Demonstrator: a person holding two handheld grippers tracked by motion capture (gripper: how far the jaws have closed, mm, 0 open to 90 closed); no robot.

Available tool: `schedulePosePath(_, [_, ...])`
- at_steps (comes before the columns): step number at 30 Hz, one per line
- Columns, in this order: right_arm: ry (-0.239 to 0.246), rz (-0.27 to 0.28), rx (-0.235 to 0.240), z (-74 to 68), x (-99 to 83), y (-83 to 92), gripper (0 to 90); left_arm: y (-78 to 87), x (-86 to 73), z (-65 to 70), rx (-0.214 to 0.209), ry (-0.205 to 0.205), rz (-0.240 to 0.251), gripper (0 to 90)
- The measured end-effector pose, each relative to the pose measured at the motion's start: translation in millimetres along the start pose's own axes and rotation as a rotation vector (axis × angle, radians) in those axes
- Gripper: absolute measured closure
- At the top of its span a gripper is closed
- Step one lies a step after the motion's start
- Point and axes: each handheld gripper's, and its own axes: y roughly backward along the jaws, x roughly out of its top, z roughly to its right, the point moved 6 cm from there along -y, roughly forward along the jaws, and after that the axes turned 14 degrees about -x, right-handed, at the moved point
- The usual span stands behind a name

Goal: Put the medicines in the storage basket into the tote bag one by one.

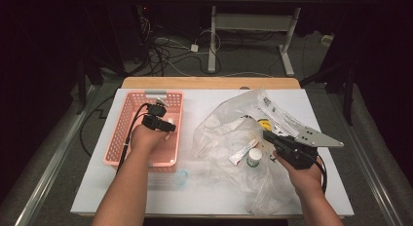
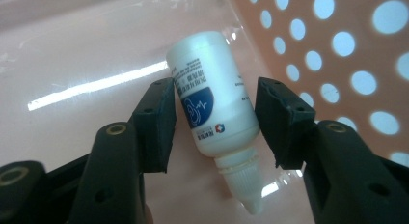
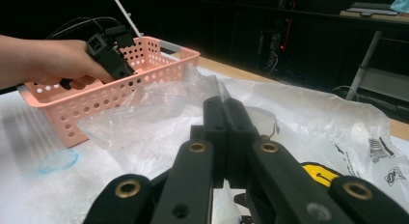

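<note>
So the little white dropper bottle (image 2: 212,113) is in the pink basket (image 1: 127,120), mid-left of the high view. It sits between the left gripper (image 2: 214,120)'s jaws, long axis tilted, nozzle toward lower right. One pad touches; the other has a gap. Right gripper (image 3: 225,137) is clamped on the clear plastic bag (image 3: 308,113), holding steady.

Two bare forearms reach in from six o'clock; the left black two-jaw gripper (image 1: 168,128) points toward twelve o'clock, jaws parted, while the right black two-jaw gripper (image 1: 269,137), jaws pressed together, points toward ten o'clock.
</note>
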Motion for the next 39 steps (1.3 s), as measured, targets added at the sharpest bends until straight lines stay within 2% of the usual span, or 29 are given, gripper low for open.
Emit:
schedulePosePath(5, [0.000,0.002,0.002,-0.4,0.5,0.1,90.0,-3.1,-2.5,-1.5,0.025,-0.001,-0.033,49.5])
schedulePosePath(11, [0.001,-0.001,0.000,0.1,-0.2,-0.7,90.0,-4.1,-3.7,-1.0,0.060,-0.030,-0.052,54.0])
schedulePosePath(15, [0.003,0.001,0.002,-0.6,0.2,-0.3,90.0,-4.1,-4.0,-0.5,0.059,-0.031,-0.050,57.0])
schedulePosePath(20, [-0.001,-0.003,-0.002,0.0,-0.2,-0.2,90.0,-3.8,-2.9,2.2,0.012,-0.016,-0.041,57.7])
schedulePosePath(27, [-0.006,0.004,0.000,1.1,0.9,0.6,90.0,4.4,-0.2,5.2,0.026,-0.022,0.000,57.7])
schedulePosePath(31, [-0.003,0.005,-0.003,1.9,1.0,0.7,90.0,14.5,0.7,8.7,-0.001,-0.020,0.038,57.8])
schedulePosePath(36, [0.000,0.006,-0.002,1.3,1.0,0.2,90.0,25.1,0.2,12.5,0.007,-0.037,0.070,57.7])
schedulePosePath(39, [0.001,0.005,-0.003,0.6,1.4,0.8,90.0,29.4,-2.4,16.0,-0.013,-0.041,0.093,57.7])
